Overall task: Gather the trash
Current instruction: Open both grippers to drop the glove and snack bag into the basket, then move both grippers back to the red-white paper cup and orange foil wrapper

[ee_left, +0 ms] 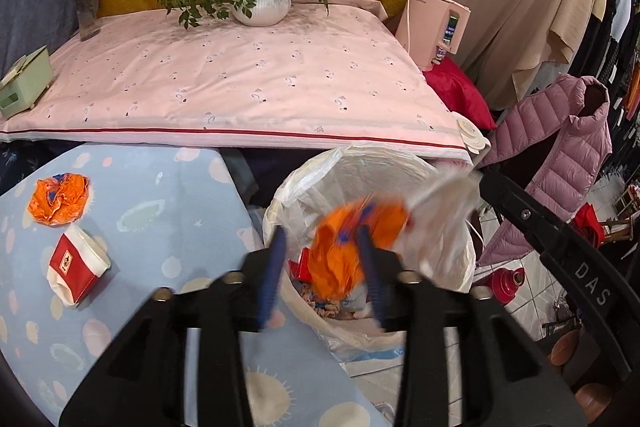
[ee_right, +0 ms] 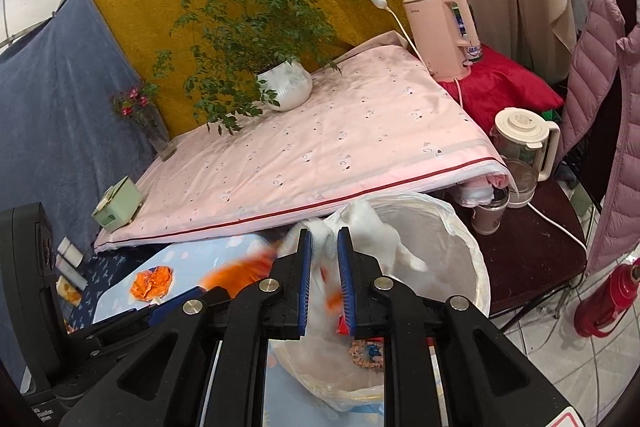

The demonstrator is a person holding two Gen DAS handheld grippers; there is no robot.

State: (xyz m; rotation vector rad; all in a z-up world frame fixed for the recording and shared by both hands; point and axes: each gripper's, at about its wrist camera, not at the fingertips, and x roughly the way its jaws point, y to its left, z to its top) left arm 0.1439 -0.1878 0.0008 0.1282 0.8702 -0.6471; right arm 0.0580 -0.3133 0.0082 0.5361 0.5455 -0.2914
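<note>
Dropping an orange wrapper [ee_left: 352, 247] into the lined bin [ee_left: 460, 259] is the step we read here: the crumpled piece shows blurred between the left gripper [ee_left: 324, 267] and the bin mouth, over the scraps already lying at the bottom. Our left jaws stand apart, and the blue pads [ee_left: 276, 267] flank the wrapper without plainly pressing it, so we judge it released or just about to fall. Our right gripper [ee_right: 324, 275] has its pads close together on a fold of the white bin liner [ee_right: 320, 247] at the near rim, which seems to hold the bag open for the drop.

Two more pieces wait on the blue patterned cloth [ee_left: 160, 195] to the left of the bin: a second orange wrapper [ee_left: 58, 199] and, just beside it, a small red and white carton [ee_left: 78, 269]. We think the next move calls for swinging the left gripper back over that cloth, keeping the jaws wide, and closing on one of these while the right keeps the liner pinched.

Both grippers point downward toward the bin, the left steeper, the right reaching in from beside it; the right's black frame crosses the left view's right edge. Beyond lie the pink bedding [ee_left: 240, 79] and a potted plant [ee_left: 262, 1].
</note>
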